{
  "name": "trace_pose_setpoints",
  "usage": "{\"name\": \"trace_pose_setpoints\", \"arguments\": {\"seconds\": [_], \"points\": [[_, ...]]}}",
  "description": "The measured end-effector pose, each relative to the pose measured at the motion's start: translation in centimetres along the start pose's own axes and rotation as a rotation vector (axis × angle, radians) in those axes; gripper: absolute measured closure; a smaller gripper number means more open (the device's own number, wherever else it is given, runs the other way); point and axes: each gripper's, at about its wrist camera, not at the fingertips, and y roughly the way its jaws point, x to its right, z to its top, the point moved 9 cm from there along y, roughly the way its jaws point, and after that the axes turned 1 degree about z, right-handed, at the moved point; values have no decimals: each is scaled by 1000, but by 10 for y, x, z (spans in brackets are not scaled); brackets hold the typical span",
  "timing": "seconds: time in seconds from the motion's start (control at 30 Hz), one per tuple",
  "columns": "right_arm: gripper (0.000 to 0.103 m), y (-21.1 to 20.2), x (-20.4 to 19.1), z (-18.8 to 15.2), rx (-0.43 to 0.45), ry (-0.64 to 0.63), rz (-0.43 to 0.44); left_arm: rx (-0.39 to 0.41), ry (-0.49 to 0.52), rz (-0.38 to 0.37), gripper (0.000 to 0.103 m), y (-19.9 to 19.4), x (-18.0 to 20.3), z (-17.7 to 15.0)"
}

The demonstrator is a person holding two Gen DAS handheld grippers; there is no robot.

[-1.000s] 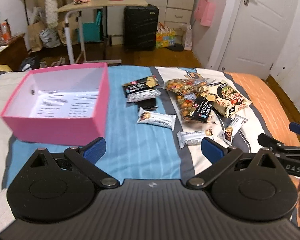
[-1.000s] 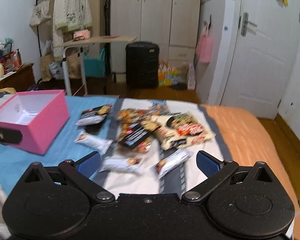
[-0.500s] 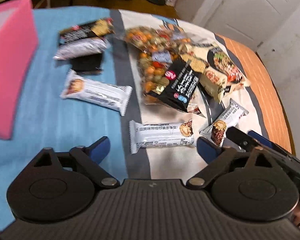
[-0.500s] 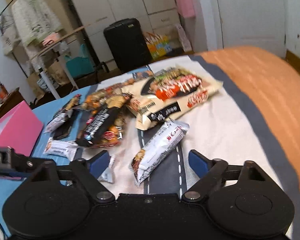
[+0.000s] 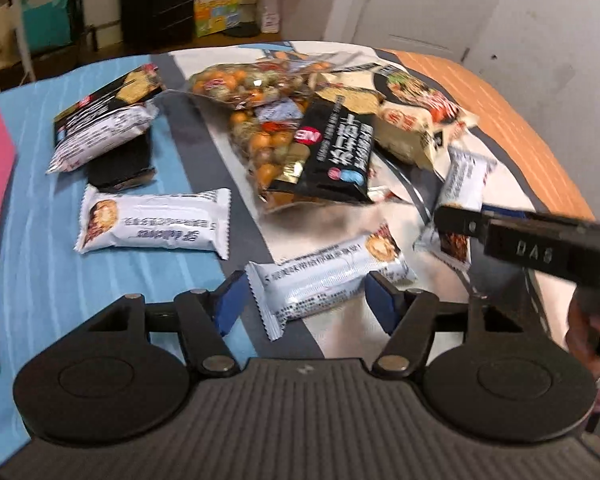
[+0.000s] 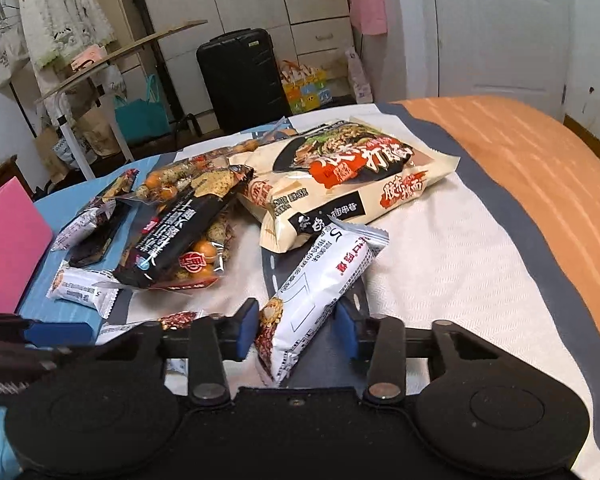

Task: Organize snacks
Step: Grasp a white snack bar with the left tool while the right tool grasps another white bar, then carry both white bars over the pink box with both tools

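Right tool (image 6: 296,332) straddles bar (image 6: 320,284) (seemingly untouched); left view blocks this.

the left gripper (image 5: 304,300) sits low over the bed (image 5: 80,272), jaws parted around a white snack bar (image 5: 324,276), pads not clearly pressing. the right gripper (image 6: 296,330) likewise straddles another white bar (image 6: 320,292), jaws apart, just right of the left gripper.

Premises: a domestic bedroom. Ahead of the tongs lies a bed (image 6: 480,240) with striped bedding. Beyond it stand white wardrobes (image 6: 240,0), a black suitcase (image 6: 240,76) and a panelled door (image 6: 500,28); a garment rack (image 6: 60,12) stands far left.
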Motion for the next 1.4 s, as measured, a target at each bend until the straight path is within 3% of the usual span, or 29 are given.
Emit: {"name": "trace_pose_setpoints", "arguments": {"seconds": [0.27, 0.47, 0.7, 0.8, 0.97, 1.0, 1.03, 1.17, 1.23, 1.4], "points": [[68, -16, 2, -2, -59, -5, 76, 34, 211, -56, 39, -9, 21, 19], [68, -25, 0, -8, -121, -1, 147, -35, 304, -142, 39, 2, 35, 27], [68, -27, 6, -11, -172, -18, 169, -113, 330, -194, 39, 25, 39, 23], [68, -27, 7, -14, -193, -42, 177, -152, 351, -166, 39, 31, 40, 16], [68, -23, 8, -16, -210, -52, 201, -178, 356, -130, 51, 22, 46, 11], [68, -22, 8, -16, -203, -58, 203, -193, 341, -132, 53, 20, 46, 11], [68, -21, 7, -15, -193, -66, 201, -208, 321, -132, 61, 19, 46, 12], [68, -16, 0, -17, -154, -158, 164, -296, 135, -110, 62, 25, 34, 16], [68, -16, -3, -18, -134, -182, 148, -286, 113, -90, 62, 25, 32, 18], [66, -16, -5, -20, -107, -199, 122, -250, 232, -27, 61, 23, 31, 9]]}}
